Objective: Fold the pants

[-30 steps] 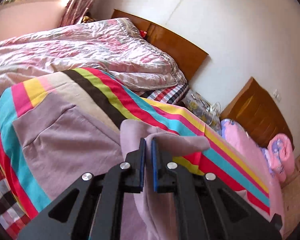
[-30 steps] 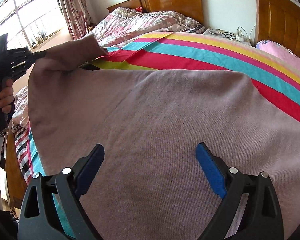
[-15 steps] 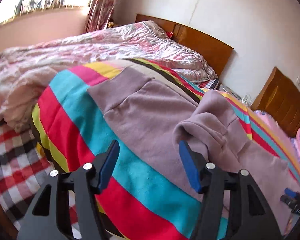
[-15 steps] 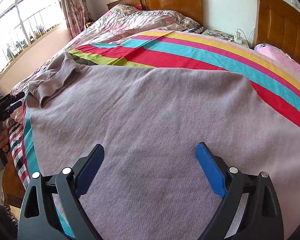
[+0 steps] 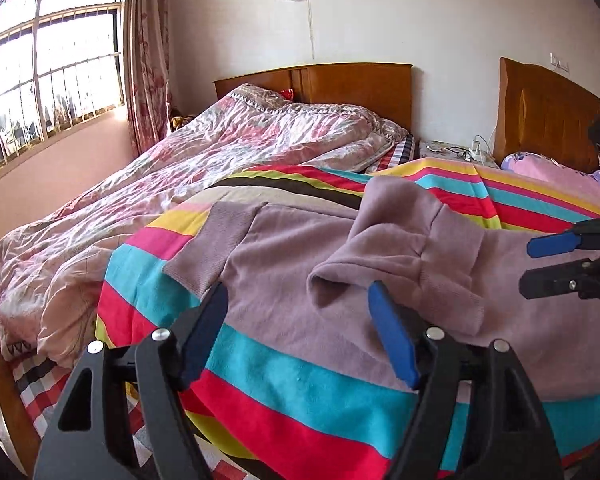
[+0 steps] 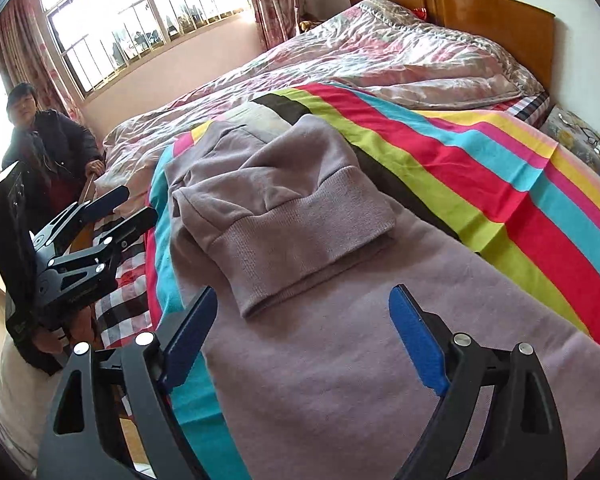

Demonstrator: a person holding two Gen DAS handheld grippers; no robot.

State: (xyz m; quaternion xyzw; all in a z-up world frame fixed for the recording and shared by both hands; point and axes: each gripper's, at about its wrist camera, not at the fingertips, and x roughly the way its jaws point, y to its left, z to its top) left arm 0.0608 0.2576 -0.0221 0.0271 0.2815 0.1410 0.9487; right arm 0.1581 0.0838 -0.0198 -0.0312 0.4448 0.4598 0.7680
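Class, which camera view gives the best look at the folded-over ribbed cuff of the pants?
The right wrist view: the ribbed cuff lies central and flat, its whole band visible. The left wrist view shows the cuff bunched and edge-on, behind a gripper finger.

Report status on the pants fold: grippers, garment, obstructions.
Left gripper jaws just opened, nothing between them. Right gripper open, empty. Pants on striped blanket, one cuffed leg end flopped back over them. No obstructions.

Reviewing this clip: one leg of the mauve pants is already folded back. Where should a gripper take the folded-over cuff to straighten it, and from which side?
Judging by the pose, grip the ribbed cuff of the pants at its loose corner, coming in from the bed's edge where the left gripper hangs open. The cuff's edge lifts slightly off the layer beneath, so a finger could slide under. The right gripper is open too.
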